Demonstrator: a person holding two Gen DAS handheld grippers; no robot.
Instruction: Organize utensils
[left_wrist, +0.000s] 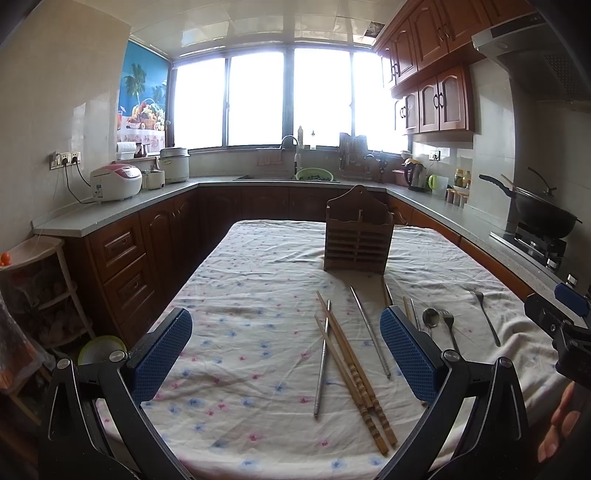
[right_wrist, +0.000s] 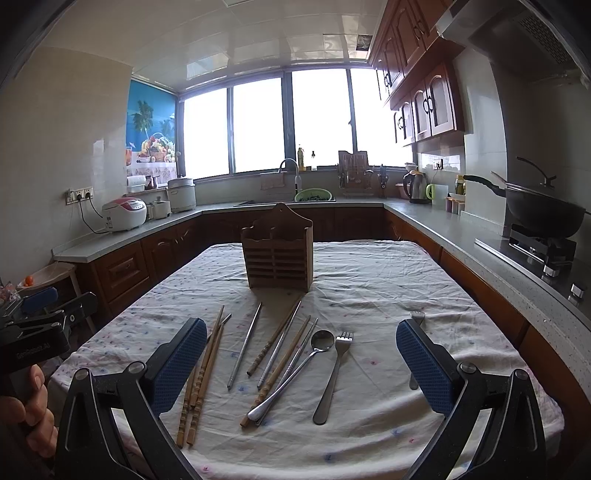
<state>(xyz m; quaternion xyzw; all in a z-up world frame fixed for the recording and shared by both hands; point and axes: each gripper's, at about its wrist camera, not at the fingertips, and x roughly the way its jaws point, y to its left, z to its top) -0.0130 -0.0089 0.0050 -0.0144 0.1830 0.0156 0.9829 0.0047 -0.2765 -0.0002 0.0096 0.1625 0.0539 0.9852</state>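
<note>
Left wrist view
left gripper (left_wrist: 286, 354): jaws wide apart, nothing between the blue pads, hovering over the near end of the table
table (left_wrist: 236, 280): covered by a white cloth with small pink and blue flowers
wooden utensil holder (left_wrist: 357, 236): upright at the far middle of the table, slatted front, looks empty
wooden chopsticks (left_wrist: 354, 373): pair lying diagonally near centre, crossing one metal chopstick (left_wrist: 322, 365)
second metal chopstick (left_wrist: 370, 332): just right of the wooden pair, apart from it
spoon (left_wrist: 430, 317): right of the right pad, bowl touching a fork (left_wrist: 448, 325)
second fork (left_wrist: 485, 317): further right, alone on the cloth
right gripper (left_wrist: 557, 314): seen at the right edge, only partly in view

Right wrist view
right gripper (right_wrist: 301, 365): jaws fully spread, empty, above the near table
wooden utensil holder (right_wrist: 277, 251): far centre, standing upright
wooden chopsticks (right_wrist: 201, 380): left, beside the left pad
metal chopstick (right_wrist: 244, 345): centre-left, alone
mixed chopsticks (right_wrist: 280, 354): wood and metal, fanned at centre
spoon (right_wrist: 295, 373): lies over those, bowl far
fork (right_wrist: 334, 373): right of the spoon, tines far
second fork (right_wrist: 416, 317): mostly hidden behind the right pad
left gripper (right_wrist: 44, 306): at the left edge, held by a hand (right_wrist: 35, 406)
</note>
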